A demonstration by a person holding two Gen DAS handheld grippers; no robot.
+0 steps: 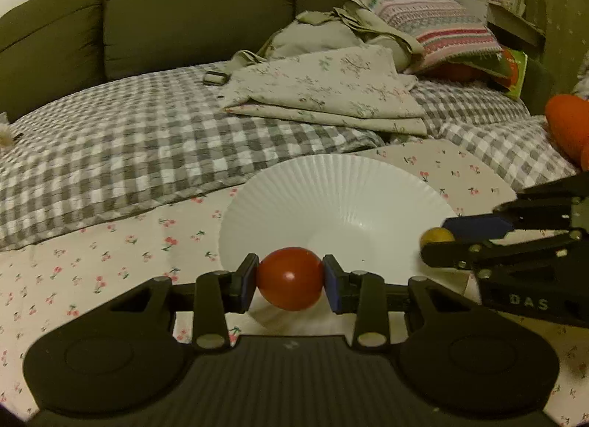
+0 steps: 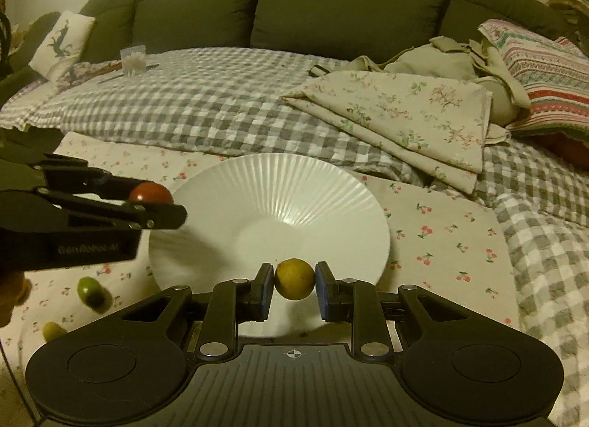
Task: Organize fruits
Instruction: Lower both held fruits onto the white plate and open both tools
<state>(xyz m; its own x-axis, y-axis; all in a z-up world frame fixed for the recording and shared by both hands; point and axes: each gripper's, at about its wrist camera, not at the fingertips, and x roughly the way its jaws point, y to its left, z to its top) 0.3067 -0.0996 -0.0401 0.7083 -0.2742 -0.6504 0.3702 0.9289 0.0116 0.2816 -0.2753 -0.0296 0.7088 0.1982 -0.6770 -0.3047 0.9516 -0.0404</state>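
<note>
The left claw (image 1: 290, 278) is closed on a small red fruit (image 1: 289, 278), its blue pads pressing on either side, and it hangs just over the near rim of the white ribbed plate (image 1: 331, 191). The right claw (image 2: 294, 279) is closed on a smaller yellow fruit (image 2: 295, 278), also over the near edge of the plate. The plate sits on a cherry-print cloth (image 2: 441, 228) spread on the bed, and nothing lies in it yet. Two green fruits (image 2: 92, 290) lie on the cloth to the near left of the plate, well apart from it, with something orange (image 1: 567, 125) at the far right.

The main risk is the release. Both fruits are round and smooth, and each hangs close to the rim and not over the hollow middle; let go here, either could strike the sloped ribbed wall, roll outward and drop onto the cloth, or off the bed. The bedding under the plate looks soft, so a push on the rim might tip the plate and spill whatever lands in it.

The two claws also converge on the same plate from neighbouring sides, so their fingers could knock together, or one could jolt the other's fruit loose. Squeezing harder could bruise or split the red fruit, which looks thin-skinned.
</note>
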